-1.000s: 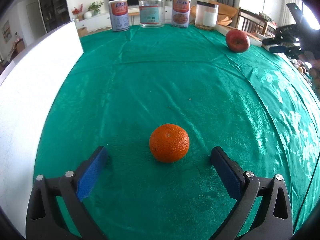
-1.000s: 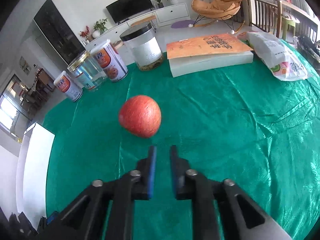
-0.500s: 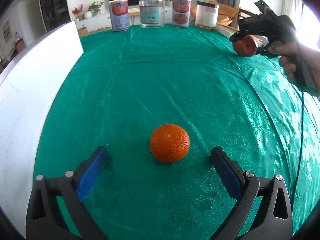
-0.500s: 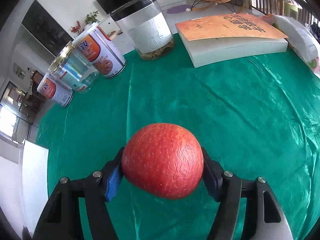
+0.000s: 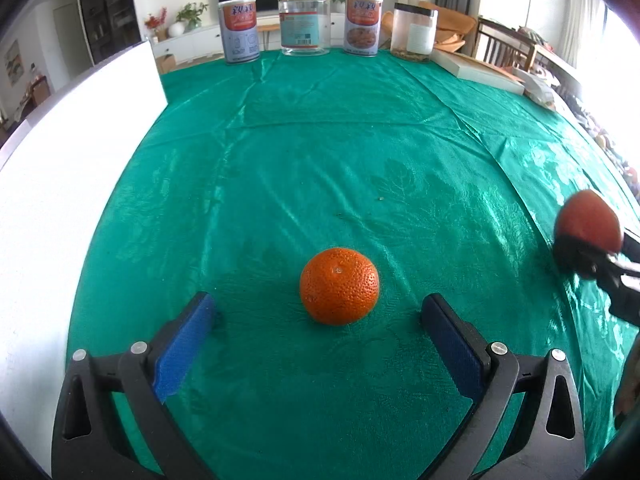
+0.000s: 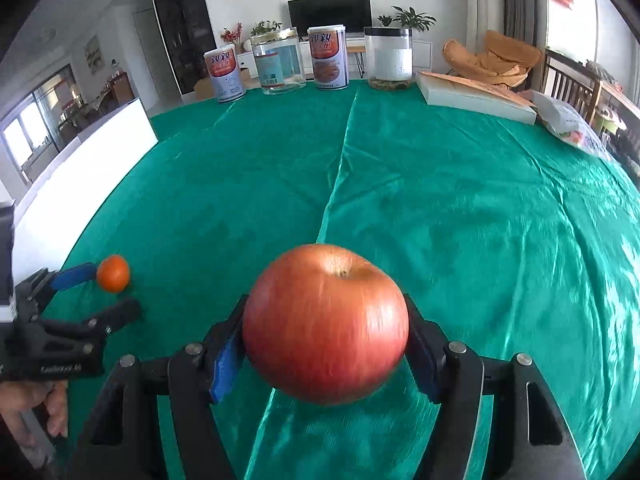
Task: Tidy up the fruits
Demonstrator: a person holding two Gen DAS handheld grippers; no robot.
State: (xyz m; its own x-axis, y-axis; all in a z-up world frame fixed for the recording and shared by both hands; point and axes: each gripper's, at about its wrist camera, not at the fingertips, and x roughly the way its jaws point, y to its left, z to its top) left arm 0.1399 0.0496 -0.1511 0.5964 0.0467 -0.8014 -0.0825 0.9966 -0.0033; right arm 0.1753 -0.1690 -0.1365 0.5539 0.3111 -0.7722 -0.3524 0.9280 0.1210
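An orange (image 5: pixel 339 286) rests on the green tablecloth (image 5: pixel 360 152), just ahead of my left gripper (image 5: pixel 320 308), whose blue pads stand wide apart on either side without touching it. My right gripper (image 6: pixel 325 312) is shut on a red apple (image 6: pixel 326 324) and holds it clear above the cloth. In the left wrist view the apple (image 5: pixel 588 220) shows blurred at the right edge, with the right gripper (image 5: pixel 580 252) under it. The right wrist view has the orange (image 6: pixel 113 273) and the left gripper (image 6: pixel 114 288) at its far left.
Two printed cans (image 5: pixel 239 31) (image 5: pixel 362 24) and two clear jars (image 5: pixel 304 22) (image 5: pixel 414 34) line the table's far edge. A white board (image 5: pixel 72 140) runs along the left side. A thick book (image 6: pixel 476 96) and a plastic bag (image 6: pixel 572 126) lie at the far right.
The right gripper closed on the apple at the far right, lifted it and carried it toward the near side, closer to the orange. The left gripper and the orange stayed put.
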